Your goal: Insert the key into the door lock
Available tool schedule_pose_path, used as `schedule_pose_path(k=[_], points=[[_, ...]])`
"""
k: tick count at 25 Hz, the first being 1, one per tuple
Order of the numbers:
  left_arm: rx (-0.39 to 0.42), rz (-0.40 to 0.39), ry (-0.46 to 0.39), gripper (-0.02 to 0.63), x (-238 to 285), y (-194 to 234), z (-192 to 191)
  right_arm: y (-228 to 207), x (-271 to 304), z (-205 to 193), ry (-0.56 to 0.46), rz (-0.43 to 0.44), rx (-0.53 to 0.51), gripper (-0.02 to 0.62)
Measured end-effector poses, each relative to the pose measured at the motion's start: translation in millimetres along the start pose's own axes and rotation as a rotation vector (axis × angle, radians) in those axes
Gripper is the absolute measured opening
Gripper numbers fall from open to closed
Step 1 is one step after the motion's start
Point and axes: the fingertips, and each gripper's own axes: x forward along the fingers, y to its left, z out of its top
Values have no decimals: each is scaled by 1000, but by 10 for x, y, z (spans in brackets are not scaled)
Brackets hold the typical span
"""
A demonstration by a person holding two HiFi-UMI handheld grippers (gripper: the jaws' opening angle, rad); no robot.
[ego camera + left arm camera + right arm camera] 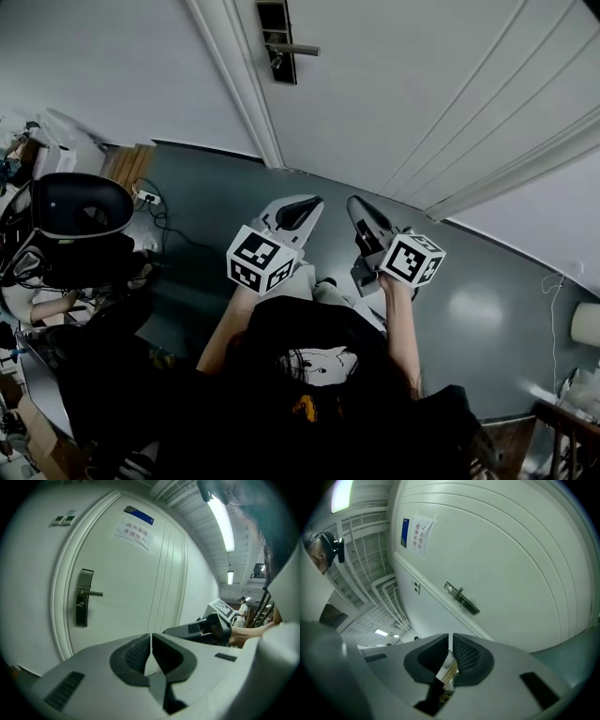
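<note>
The fingers [466,656] of the right gripper [451,643] are pressed together on the key [449,670], a small brass-and-pale piece that sits low in the slit between the pads, toward the gripper body and not out at the tips. The left gripper [151,638] has its fingers [135,656] closed on each other with nothing between them. In the head view both grippers are held side by side in front of the person, over the grey floor [469,309] and well apart from the white door [403,84]. The door lock [278,42] is a dark upright plate near the door's edge, with a lever handle [300,49] sticking out of it, and a paper notice [136,532] is stuck higher up the door. The main risk I see is the grip. The key sits so far back that the fingers could meet the lock plate before the blade reaches the keyhole, and a key pinched only by a corner may twist or slip out once it pushes against the slot. The right gripper also looks rolled to one side relative to the lock, so the blade may arrive turned out of line and catch on the plate or the handle. The key's tip, and how much of it clears the pads, cannot be made out. The keyhole is too small to find in any view, and the head view cuts off the top of the lock plate.
</note>
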Motion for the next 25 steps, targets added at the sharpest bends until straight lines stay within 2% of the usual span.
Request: schedule_pose_path(k=[5, 16, 25], points=[[8, -4, -13, 17, -64, -12, 44, 75, 20, -25, 12, -4, -46, 20], [7, -17, -20, 17, -109, -67, 22, 64, -40, 4, 2, -22, -71, 20], [-2, -13, 1, 17, 7, -107, -61, -231, -284, 209, -5, -131, -175, 20]])
